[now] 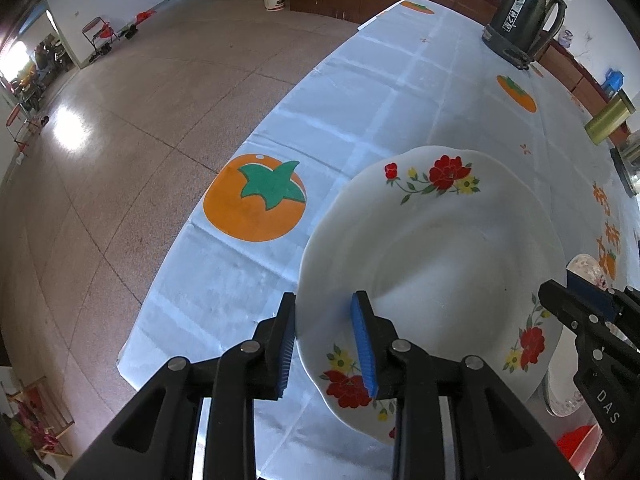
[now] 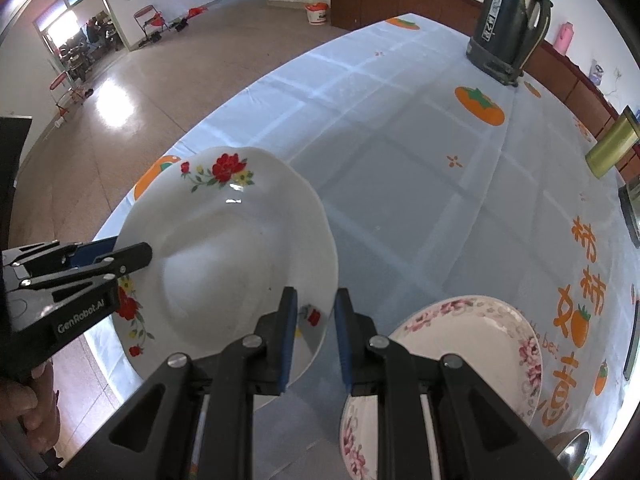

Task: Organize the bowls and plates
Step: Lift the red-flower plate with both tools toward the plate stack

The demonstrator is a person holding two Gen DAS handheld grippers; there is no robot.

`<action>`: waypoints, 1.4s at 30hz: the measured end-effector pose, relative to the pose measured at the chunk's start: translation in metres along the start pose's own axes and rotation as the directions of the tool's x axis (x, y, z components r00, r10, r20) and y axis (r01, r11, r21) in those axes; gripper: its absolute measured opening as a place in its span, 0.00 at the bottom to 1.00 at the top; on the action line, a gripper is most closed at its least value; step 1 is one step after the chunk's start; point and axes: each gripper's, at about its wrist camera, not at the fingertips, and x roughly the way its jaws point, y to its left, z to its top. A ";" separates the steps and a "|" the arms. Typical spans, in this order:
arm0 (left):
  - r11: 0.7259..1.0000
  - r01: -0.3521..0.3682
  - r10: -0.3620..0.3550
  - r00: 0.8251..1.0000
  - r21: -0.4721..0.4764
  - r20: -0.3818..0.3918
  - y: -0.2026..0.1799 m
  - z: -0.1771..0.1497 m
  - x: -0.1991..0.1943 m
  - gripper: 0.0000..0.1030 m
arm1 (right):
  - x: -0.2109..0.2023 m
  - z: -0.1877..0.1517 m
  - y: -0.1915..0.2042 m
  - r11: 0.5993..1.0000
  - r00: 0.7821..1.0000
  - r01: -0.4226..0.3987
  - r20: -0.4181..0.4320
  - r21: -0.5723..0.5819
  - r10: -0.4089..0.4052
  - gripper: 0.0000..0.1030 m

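A white plate with red flowers (image 1: 440, 248) (image 2: 240, 260) hangs a little above the light blue tablecloth (image 1: 360, 100), held from two sides. My left gripper (image 1: 324, 296) is shut on its near left rim, one blue pad on top and one below. My right gripper (image 2: 316, 291) is shut on the opposite rim; in the left wrist view its black fingers (image 1: 560, 300) reach onto that rim from the right. In the right wrist view the left gripper (image 2: 132, 256) bites the plate's left rim. A pink-flowered plate (image 2: 460, 344) rests on the table at lower right, over a pink-flowered bowl (image 2: 356, 440).
A dark kettle (image 1: 524, 12) (image 2: 508, 24) stands at the table's far end. A gold-green canister (image 1: 610, 116) (image 2: 612, 144) is at the right edge. A metal bowl (image 2: 572, 452) sits at the bottom right. The table's left edge drops to the tiled floor (image 1: 140, 140). A hand (image 2: 24, 400) grips the left tool.
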 end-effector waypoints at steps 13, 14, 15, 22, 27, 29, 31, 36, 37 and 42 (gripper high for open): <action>0.999 0.015 -0.016 1.000 0.031 0.013 -0.014 -0.002 -0.013 0.29 | -0.019 -0.008 -0.008 1.000 1.000 0.014 0.024 0.021 -0.014 0.18; 0.999 0.016 -0.017 1.000 0.033 0.013 -0.016 -0.002 -0.014 0.29 | -0.020 -0.009 -0.009 1.000 1.000 0.015 0.025 0.023 -0.015 0.18; 0.999 0.017 -0.017 1.000 0.036 0.014 -0.017 -0.002 -0.014 0.29 | -0.022 -0.010 -0.010 1.000 1.000 0.016 0.026 0.027 -0.017 0.18; 0.998 0.023 -0.024 1.000 0.055 0.014 -0.028 -0.003 -0.017 0.29 | -0.027 -0.015 -0.018 0.999 0.999 0.025 0.032 0.047 -0.027 0.18; 0.997 0.030 -0.031 0.999 0.074 0.018 -0.037 -0.005 -0.021 0.29 | -0.033 -0.021 -0.024 0.998 0.999 0.029 0.037 0.061 -0.031 0.18; 0.996 0.034 -0.035 0.999 0.085 0.018 -0.042 -0.006 -0.022 0.29 | -0.036 -0.025 -0.027 0.997 0.999 0.033 0.039 0.066 -0.035 0.18; 0.995 0.037 -0.038 0.999 0.097 0.018 -0.046 -0.008 -0.024 0.29 | -0.038 -0.028 -0.030 0.997 0.998 0.036 0.040 0.074 -0.039 0.18; 0.990 0.048 -0.051 0.999 0.131 0.015 -0.063 -0.013 -0.027 0.29 | -0.045 -0.036 -0.043 0.993 0.998 0.049 0.044 0.104 -0.054 0.18; 0.989 0.050 -0.052 0.999 0.137 0.014 -0.066 -0.013 -0.028 0.29 | -0.046 -0.038 -0.045 0.993 0.997 0.051 0.044 0.109 -0.057 0.18; 0.984 0.063 -0.066 0.998 0.166 0.011 -0.081 -0.016 -0.030 0.29 | -0.052 -0.046 -0.058 0.989 0.996 0.068 0.042 0.135 -0.074 0.18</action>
